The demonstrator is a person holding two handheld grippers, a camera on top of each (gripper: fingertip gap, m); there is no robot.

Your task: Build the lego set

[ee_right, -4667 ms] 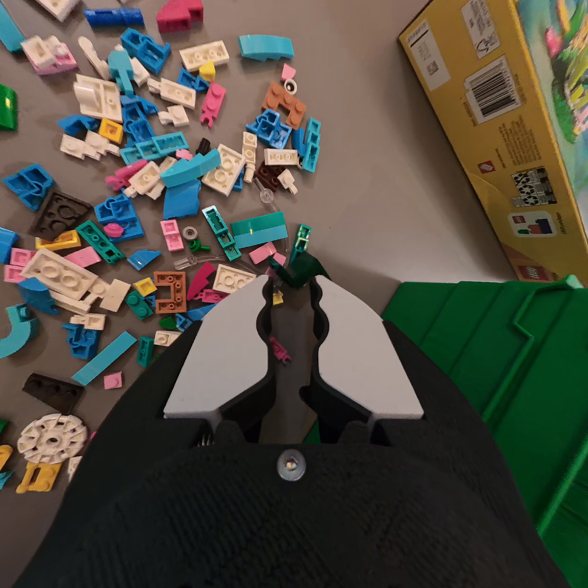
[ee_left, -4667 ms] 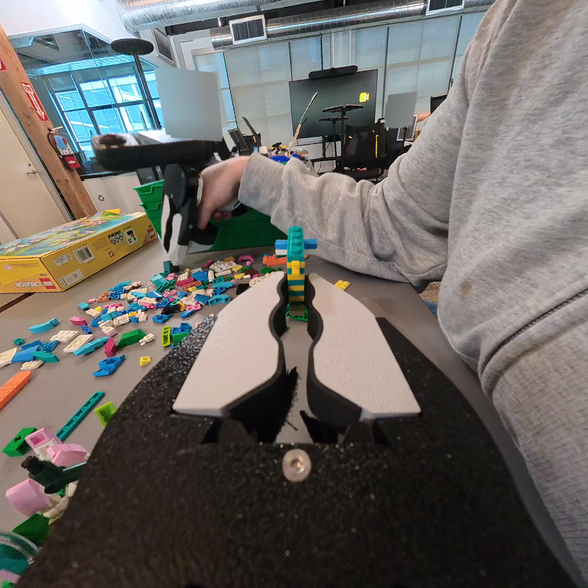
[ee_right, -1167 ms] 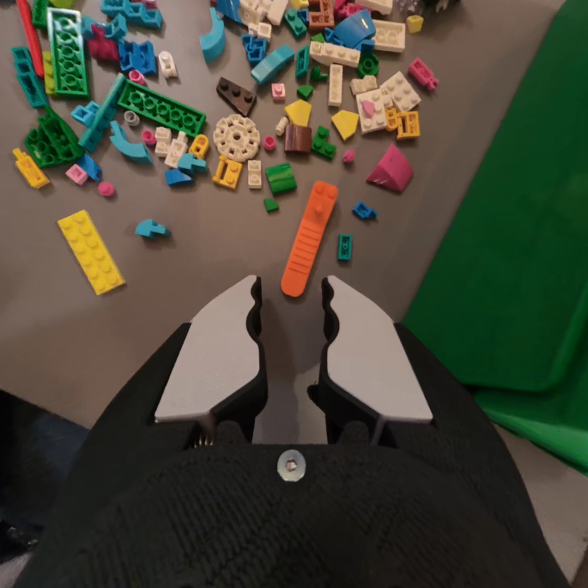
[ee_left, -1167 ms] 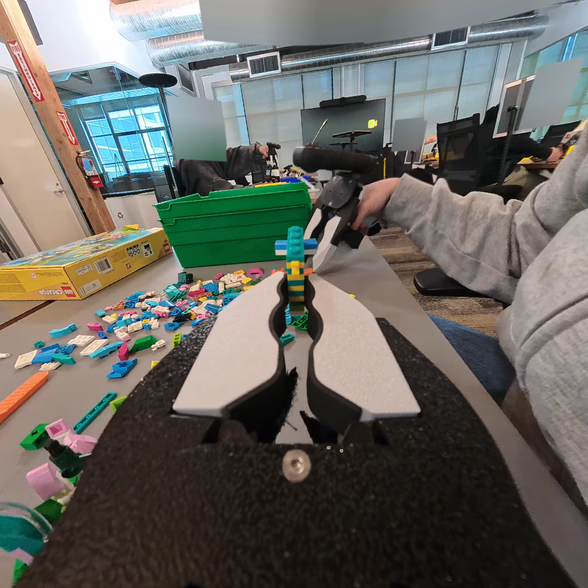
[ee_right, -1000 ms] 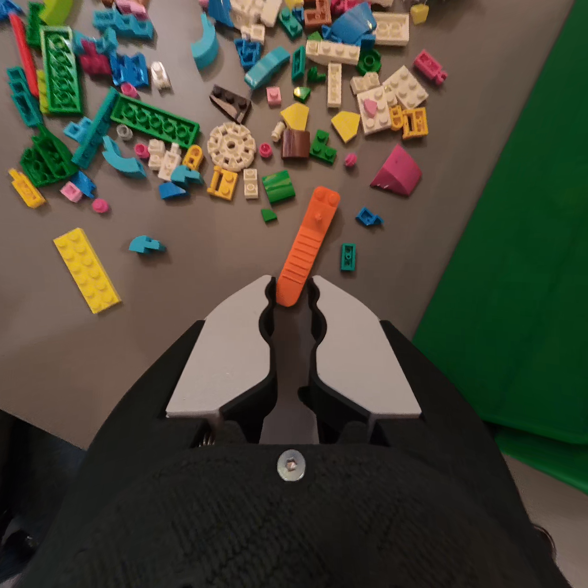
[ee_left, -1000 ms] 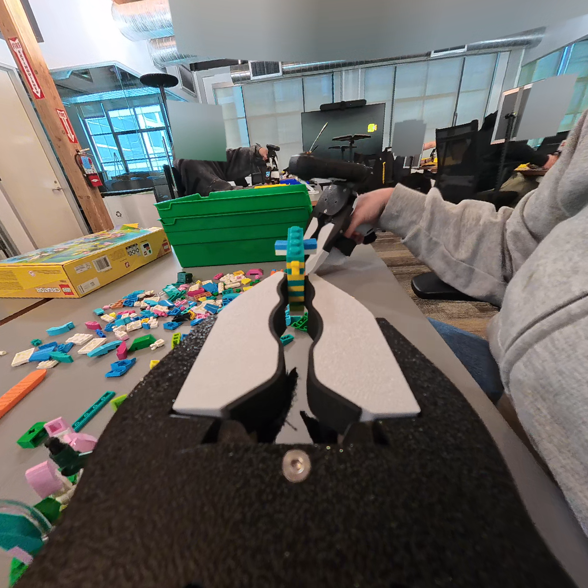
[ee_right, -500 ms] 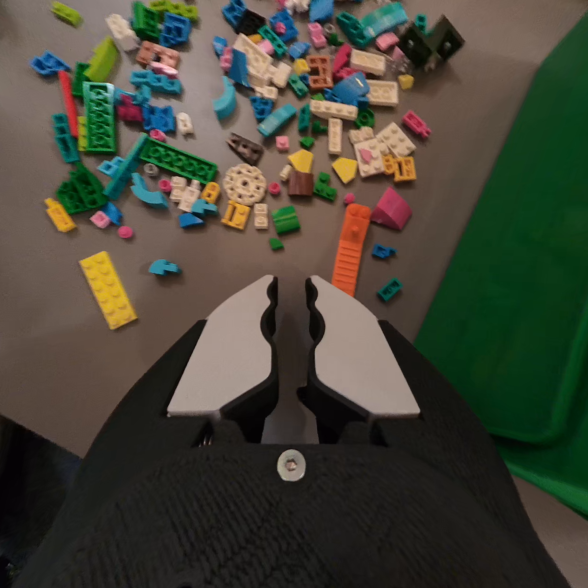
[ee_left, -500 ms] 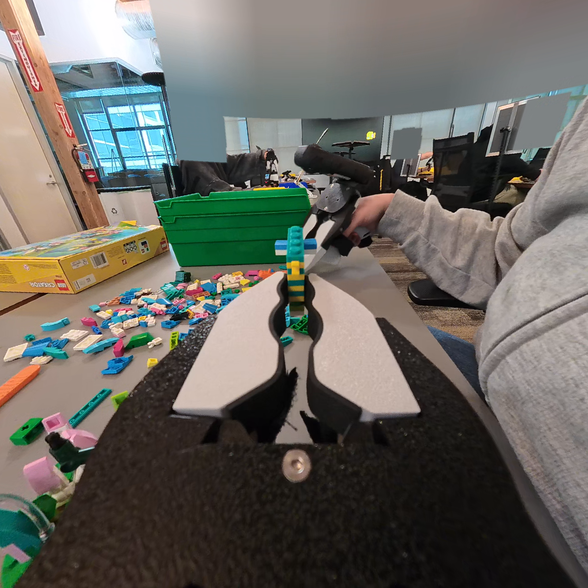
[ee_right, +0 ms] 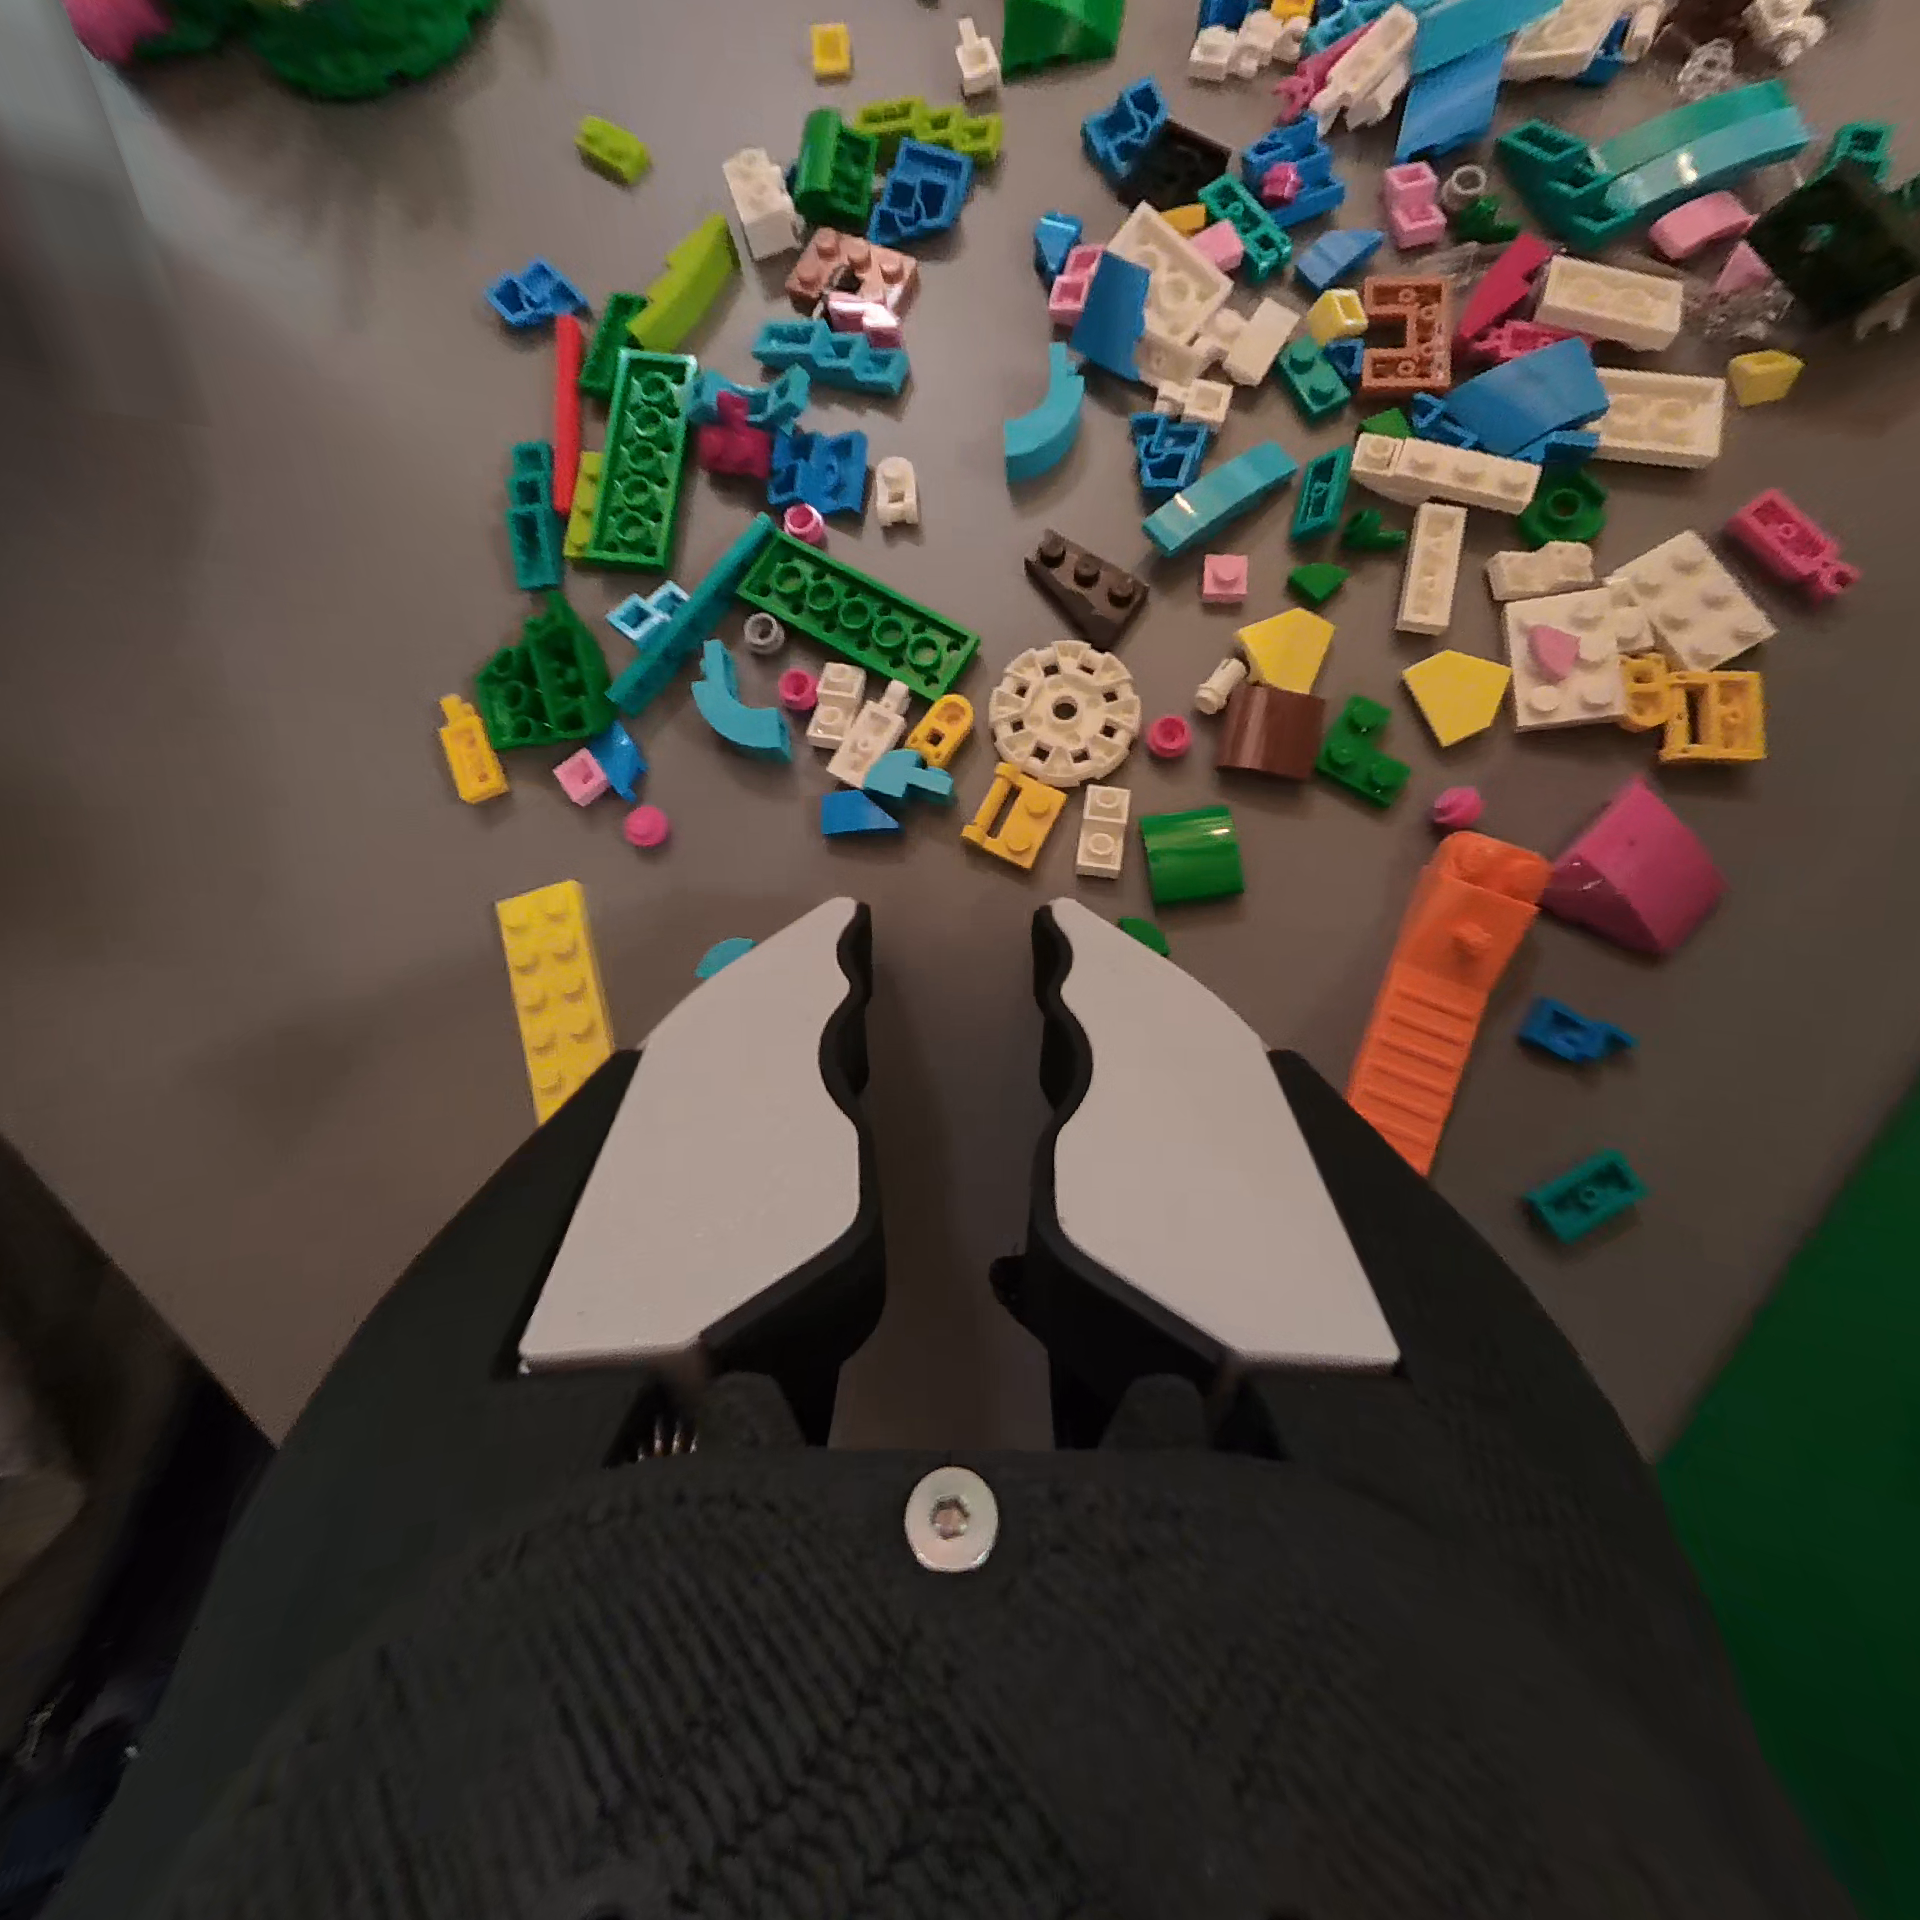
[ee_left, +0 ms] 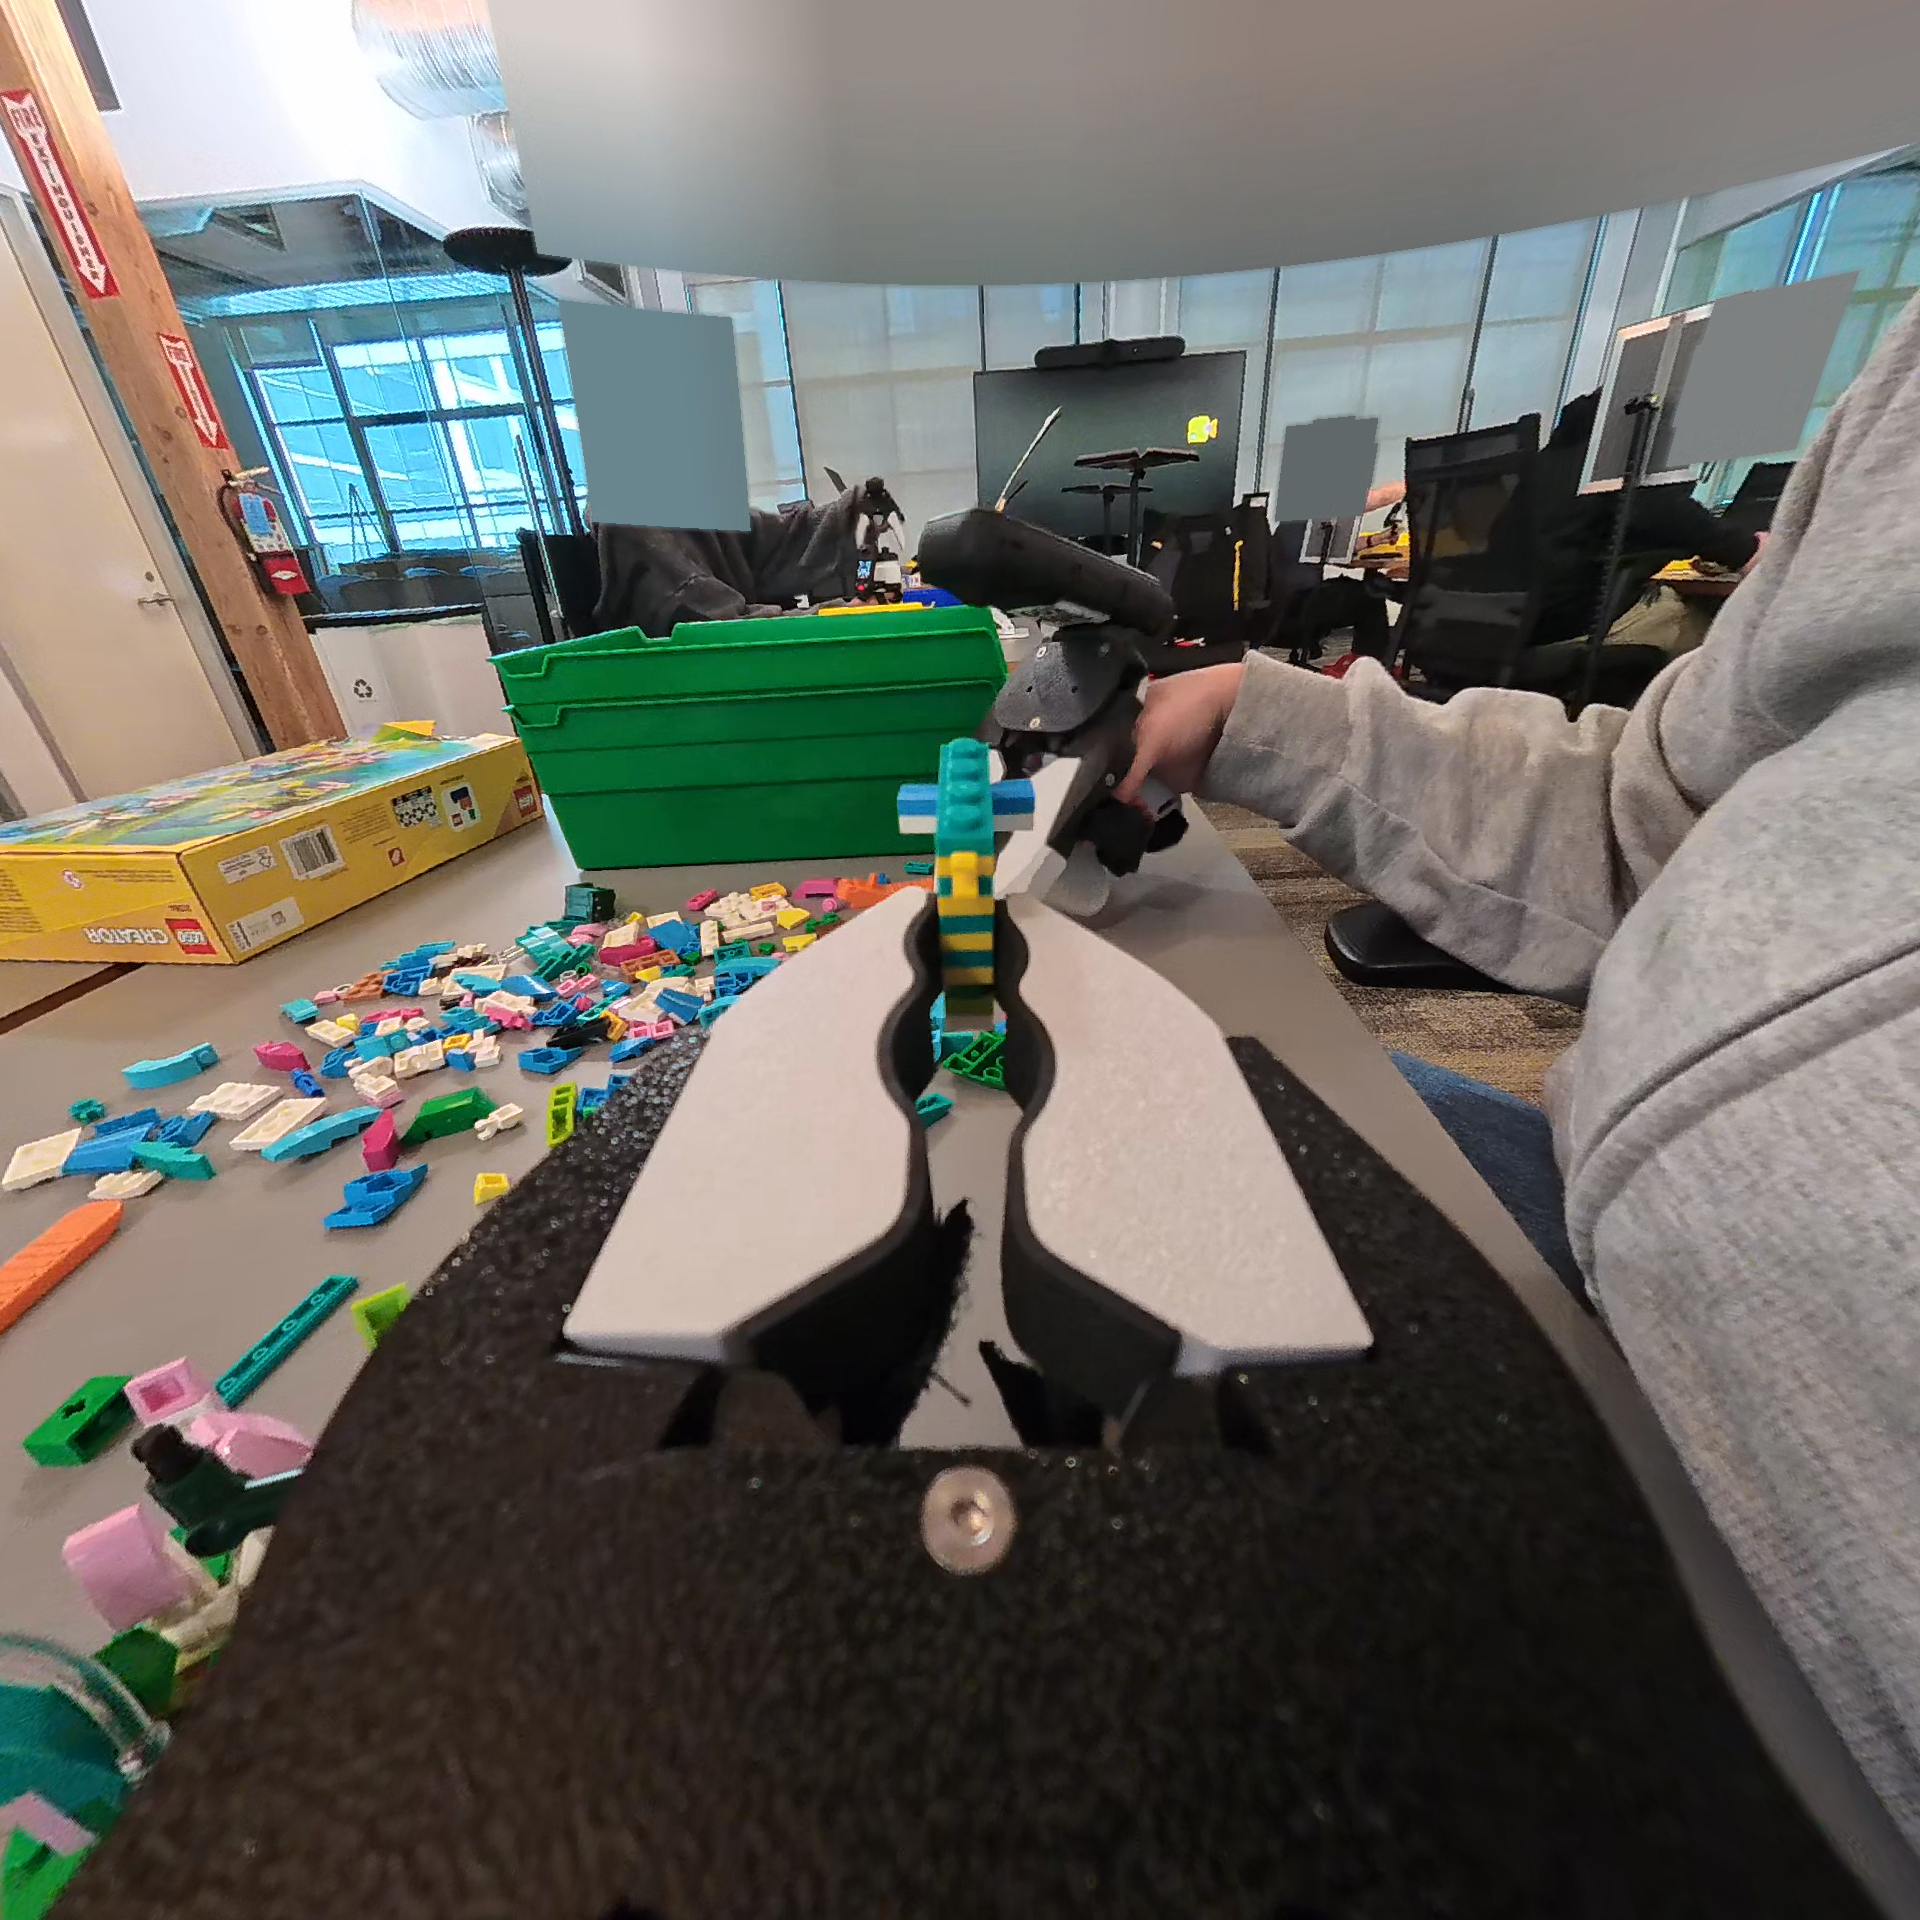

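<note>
The left gripper [ee_left: 964, 940] has its two pale fingers drawn in close on a slim upright tower of toy bricks [ee_left: 965, 894] — teal and yellow bands, a teal studded cap and a blue-and-white crossbar near the top — and both pads press on its lower bands. Below the tower, at 6 o'clock from it, a small green plate [ee_left: 977, 1060] lies on the grey table [ee_left: 208, 1268]. Out at 9 o'clock a wide scatter of loose bricks [ee_left: 447, 1039] covers the table, with an orange strip [ee_left: 52, 1262] at the far left edge. Beyond the tower, at about 1 o'clock, the right gripper [ee_left: 1055, 847] is held in a hand [ee_left: 1179, 727] coming out of a grey sleeve [ee_left: 1455, 810], its fingers pointed down at the table. Farther back at 11 o'clock stands a stack of green bins [ee_left: 748, 748], and at 9 o'clock a yellow box [ee_left: 239, 852]. In the right wrist view the right gripper [ee_right: 951, 961] hovers above bare table with its fingers well apart and nothing between them. Just beside its left finger at 9 o'clock lies a long yellow brick [ee_right: 551, 987]; at 3 o'clock lies an orange ridged tool [ee_right: 1439, 987], touching a magenta wedge [ee_right: 1636, 873]. At 12 o'clock sit a white toothed disc [ee_right: 1063, 712] and a green curved tile [ee_right: 1190, 854].
</note>
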